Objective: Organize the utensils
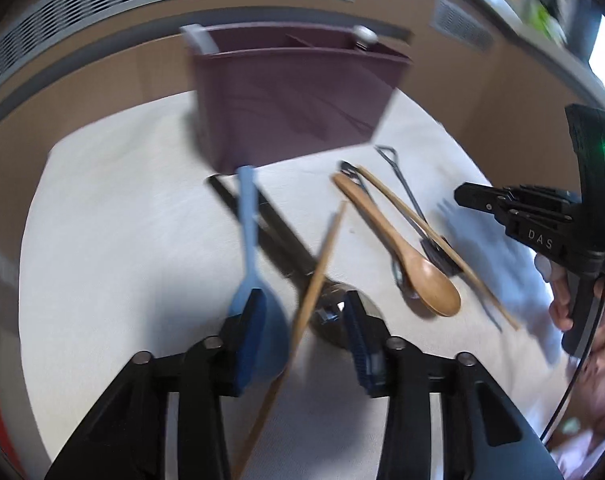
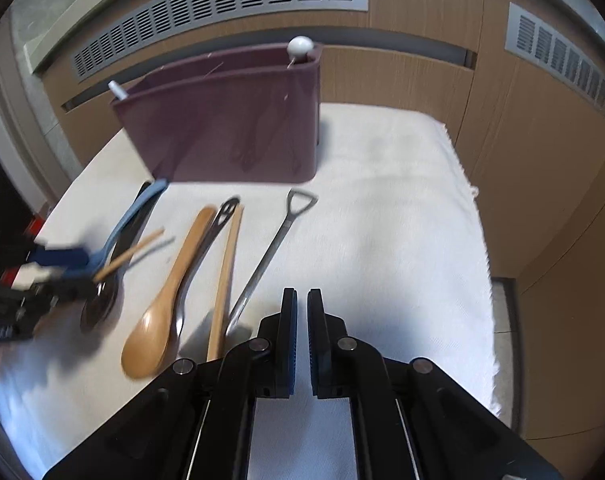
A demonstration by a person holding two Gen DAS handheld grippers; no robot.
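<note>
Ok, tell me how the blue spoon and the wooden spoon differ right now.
The blue spoon is pale blue, its bowl between the left claw's open pads; the wooden spoon is tan and lies untouched on the white cloth. Both point their handles toward the maroon holder.

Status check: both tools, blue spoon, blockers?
Left tool open around blue spoon and chopstick. Right tool nearly shut, empty. Holder behind the utensils.

wooden spoon (image 2: 158,312) smooth wood | shovel-handled utensil (image 2: 270,248) shiny metal | holder (image 2: 222,128) matt plastic | tablecloth (image 2: 382,200) rough cloth
</note>
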